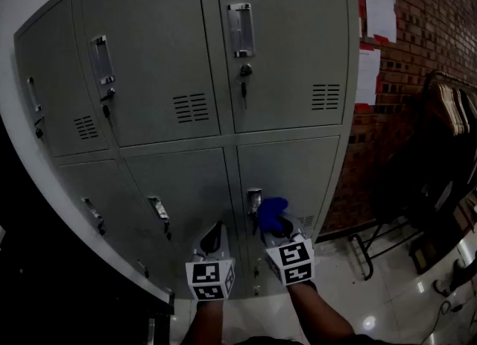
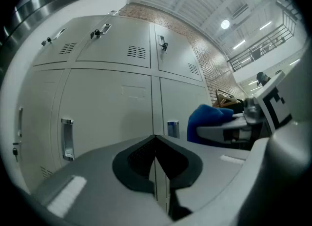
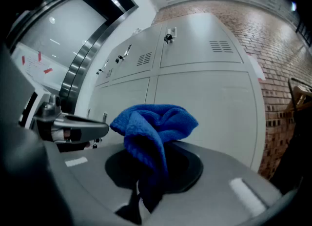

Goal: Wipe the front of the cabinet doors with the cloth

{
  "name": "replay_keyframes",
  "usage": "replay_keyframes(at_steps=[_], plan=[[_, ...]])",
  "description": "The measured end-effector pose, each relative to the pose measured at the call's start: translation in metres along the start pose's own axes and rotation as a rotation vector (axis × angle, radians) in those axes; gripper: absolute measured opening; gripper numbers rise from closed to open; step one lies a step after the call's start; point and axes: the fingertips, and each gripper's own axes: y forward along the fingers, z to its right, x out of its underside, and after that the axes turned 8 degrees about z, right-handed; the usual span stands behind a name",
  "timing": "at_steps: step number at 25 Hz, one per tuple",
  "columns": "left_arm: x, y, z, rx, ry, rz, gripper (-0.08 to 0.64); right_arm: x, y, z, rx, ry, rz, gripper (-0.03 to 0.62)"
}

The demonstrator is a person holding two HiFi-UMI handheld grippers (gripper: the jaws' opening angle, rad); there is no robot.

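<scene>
The left gripper (image 2: 156, 157) has its jaws pressed together with nothing between them. It sits in front of the lower middle door (image 1: 186, 194), near the bottom edge of the cabinet (image 1: 149, 53). It is not helping right now. If it drifts forward, I think it could bump the left handle (image 1: 159, 208) or the door and leave a mark.

Next comes the right handle (image 1: 254, 200), on the left edge of the lower right door (image 1: 298, 176). The blue cloth (image 3: 156, 122) is just beside it, down near the bottom right corner of the cabinet front. I cannot tell if the cloth touches the door yet. A loose fold could catch on that handle and get pulled.

The right gripper (image 3: 151, 171) is clamped on the cloth. It pinches only the low part, and most of the cloth puffs up over the tips. A hard rub might drag the cloth out, and it would drop to the floor. If the cloth bunches to one side, the bare gripper could scrape the paint.

Higher up, a key (image 1: 244, 92) hangs in the top right door. A wide wipe up there could knock it.
</scene>
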Motion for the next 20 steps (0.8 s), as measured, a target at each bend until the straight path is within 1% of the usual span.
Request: replay_keyframes(at_steps=[3, 5, 8, 10, 13, 17, 20], plan=[[-0.007, 0.014, -0.013, 0.045, 0.019, 0.014, 0.012, -0.046, 0.031, 0.007, 0.041, -0.037, 0.084, 0.060], [-0.008, 0.017, -0.016, 0.073, 0.017, 0.012, 0.012, -0.076, 0.044, 0.008, 0.063, -0.072, 0.130, 0.060], [-0.005, 0.016, -0.018, 0.084, 0.008, 0.005, 0.011, -0.120, 0.060, 0.000, 0.041, -0.109, 0.196, 0.060], [0.003, 0.018, -0.018, 0.091, 0.013, -0.015, 0.011, -0.139, 0.069, 0.001, 0.032, -0.120, 0.211, 0.060], [0.014, 0.023, -0.025, 0.105, 0.025, -0.058, 0.012, -0.146, 0.084, 0.007, 0.030, -0.130, 0.170, 0.058], [0.005, 0.028, -0.037, 0.082, 0.017, -0.048, 0.012, -0.147, 0.089, 0.010, 0.027, -0.122, 0.170, 0.057], [-0.001, 0.029, -0.038, 0.082, 0.017, -0.036, 0.012, -0.147, 0.090, 0.011, 0.025, -0.111, 0.174, 0.055]])
